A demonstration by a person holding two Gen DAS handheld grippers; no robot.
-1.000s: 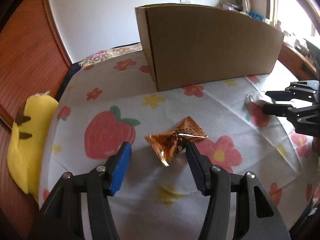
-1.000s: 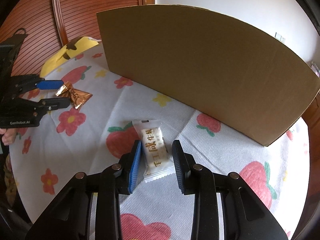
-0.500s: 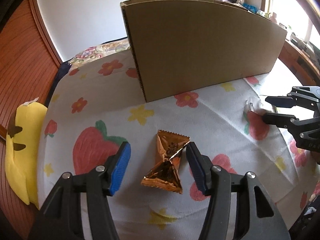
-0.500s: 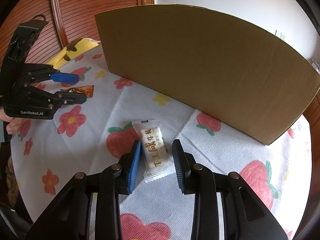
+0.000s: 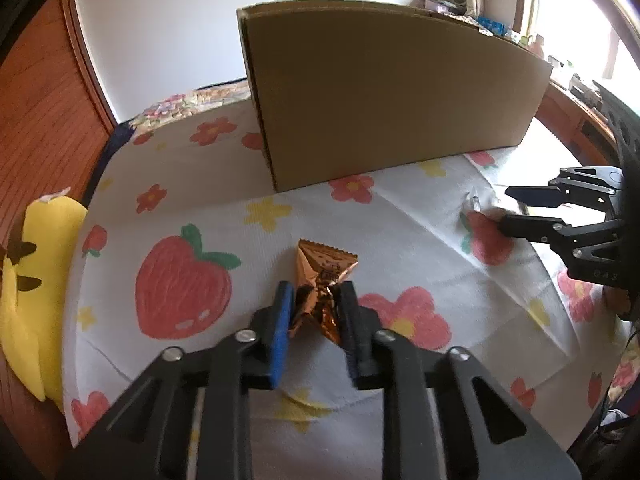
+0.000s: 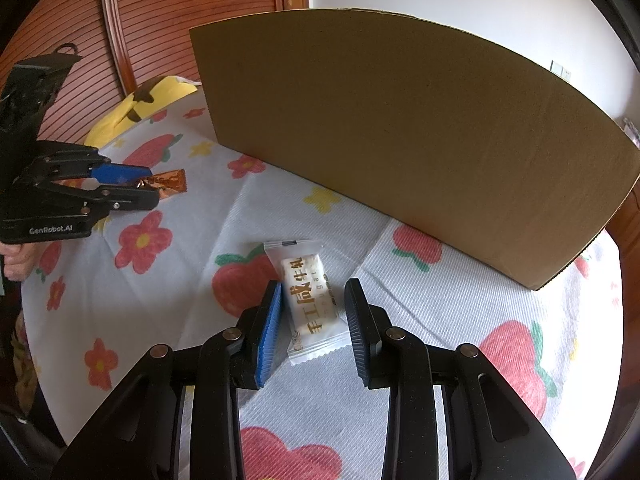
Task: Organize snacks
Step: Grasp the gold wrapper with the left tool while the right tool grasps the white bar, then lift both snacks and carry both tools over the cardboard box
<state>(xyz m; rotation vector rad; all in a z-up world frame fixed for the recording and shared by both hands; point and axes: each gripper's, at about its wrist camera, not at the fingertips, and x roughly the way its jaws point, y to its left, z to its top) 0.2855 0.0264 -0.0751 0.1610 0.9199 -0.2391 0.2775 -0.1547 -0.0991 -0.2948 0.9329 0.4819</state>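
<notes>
Copper-coloured foil crumples between the pads of the left gripper [image 5: 316,306], whose jaws have just been closing and now pinch the near end of the orange snack packet [image 5: 320,276]; the packet's far end, with its serrated edge, sticks out ahead of the fingers and lies on the cloth [image 5: 400,216], a white sheet printed with strawberries and red and yellow flowers that covers the desk. From the right wrist view the same left gripper [image 6: 140,186] reaches in from the left edge with the foil packet [image 6: 166,182] caught at its tips, and part of a hand [image 6: 18,258] shows below its black body. The right gripper [image 6: 314,312] stands over a white snack packet [image 6: 310,300] printed with gold characters; the packet lies flat on the cloth [image 6: 400,300] between the two fingers, the blue pad [image 6: 272,320] just beside its left edge and the black finger on the other side a little apart from it, so the jaws stand narrowly apart and do not press on it. A tall cardboard box [image 6: 400,140] stands on the cloth behind both packets, its plain brown wall facing the cameras; its inside is hidden. A yellow plush toy [image 5: 36,284] with brown markings lies at the left edge of the desk, against a red-brown wooden panel [image 5: 36,120]. In the left wrist view the right gripper [image 5: 508,208] comes in from the right, low over the cloth.
</notes>
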